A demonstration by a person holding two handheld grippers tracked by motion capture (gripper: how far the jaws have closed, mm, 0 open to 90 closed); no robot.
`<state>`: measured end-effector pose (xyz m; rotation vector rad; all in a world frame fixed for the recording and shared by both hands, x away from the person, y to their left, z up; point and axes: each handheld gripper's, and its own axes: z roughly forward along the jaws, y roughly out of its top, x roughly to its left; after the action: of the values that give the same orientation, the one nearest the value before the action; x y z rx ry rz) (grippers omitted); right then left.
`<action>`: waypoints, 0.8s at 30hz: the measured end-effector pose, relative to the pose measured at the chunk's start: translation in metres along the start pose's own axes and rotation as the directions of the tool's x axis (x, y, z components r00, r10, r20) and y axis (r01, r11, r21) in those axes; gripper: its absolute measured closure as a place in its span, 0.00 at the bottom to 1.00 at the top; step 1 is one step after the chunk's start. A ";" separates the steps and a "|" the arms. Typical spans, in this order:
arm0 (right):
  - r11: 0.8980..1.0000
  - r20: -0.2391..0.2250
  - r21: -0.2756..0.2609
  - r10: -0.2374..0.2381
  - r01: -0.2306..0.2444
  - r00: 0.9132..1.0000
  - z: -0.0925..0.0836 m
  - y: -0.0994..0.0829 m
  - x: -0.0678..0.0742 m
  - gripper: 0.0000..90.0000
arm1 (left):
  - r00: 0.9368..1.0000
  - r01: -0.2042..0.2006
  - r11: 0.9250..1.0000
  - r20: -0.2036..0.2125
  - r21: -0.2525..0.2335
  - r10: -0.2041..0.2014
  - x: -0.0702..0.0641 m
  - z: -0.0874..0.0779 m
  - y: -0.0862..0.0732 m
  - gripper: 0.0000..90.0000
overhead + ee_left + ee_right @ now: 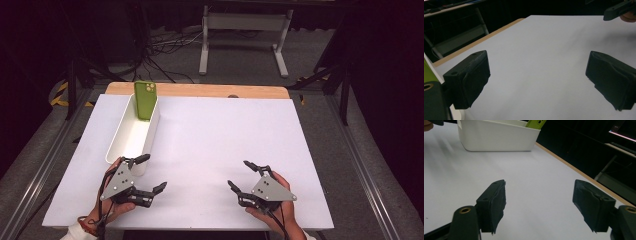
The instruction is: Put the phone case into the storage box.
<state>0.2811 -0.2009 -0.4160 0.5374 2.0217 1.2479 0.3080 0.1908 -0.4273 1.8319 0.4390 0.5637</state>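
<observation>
White sheeting covers the table (210, 150) almost to its edges, leaving a strip of bare wood along the far side at twelve o'clock; beyond that strip lie dark floor, loose cables and one pale metal stand (245, 35). Counting what sits on the sheet gives one long white bin (131, 137) and one green phone (145, 100), which stands upright inside the bin's far end, leaning on the end wall with its camera lenses toward the high view. The bin runs from about eleven o'clock down toward eight o'clock, close to the sheet's left edge. No brand, label or writing can be read on the phone, the bin or the grippers. Two grippers are in use. The left gripper (150, 172) rests near the front edge at about seven o'clock, its far jaw just beside the bin's near end, jaws spread wide with nothing between them; its own view looks across bare sheet. The right gripper (242, 175) sits at about five o'clock, well apart from the bin, jaws likewise wide and holding nothing, and its view looks toward the bin and the phone top. Between the two grippers, and from the centre out to three o'clock, the sheet is bare, giving open room to move.
</observation>
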 end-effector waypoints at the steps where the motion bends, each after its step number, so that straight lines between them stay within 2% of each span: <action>1: 1.000 0.001 -0.001 0.000 0.000 1.000 0.000 0.000 0.000 0.31 | 1.000 -0.001 1.000 0.004 0.001 0.001 0.000 0.000 0.000 0.07; 14: 1.000 -0.003 -0.001 -0.004 0.004 1.000 -0.001 0.000 0.000 0.30 | 1.000 -0.013 1.000 0.001 0.003 0.013 -0.001 0.001 0.000 0.07; 16: 1.000 -0.002 -0.001 -0.001 0.001 1.000 0.000 -0.001 -0.001 0.30 | 1.000 -0.002 1.000 0.003 -0.001 0.002 -0.002 0.001 0.000 0.07; 24: 1.000 -0.001 0.002 -0.002 0.002 1.000 -0.001 -0.001 -0.001 0.30 | 1.000 -0.011 1.000 0.004 0.016 0.011 -0.002 0.003 0.001 0.07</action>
<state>0.2811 -0.2023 -0.4170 0.5355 2.0236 1.2454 0.3083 0.1875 -0.4277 1.8517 0.4318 0.5654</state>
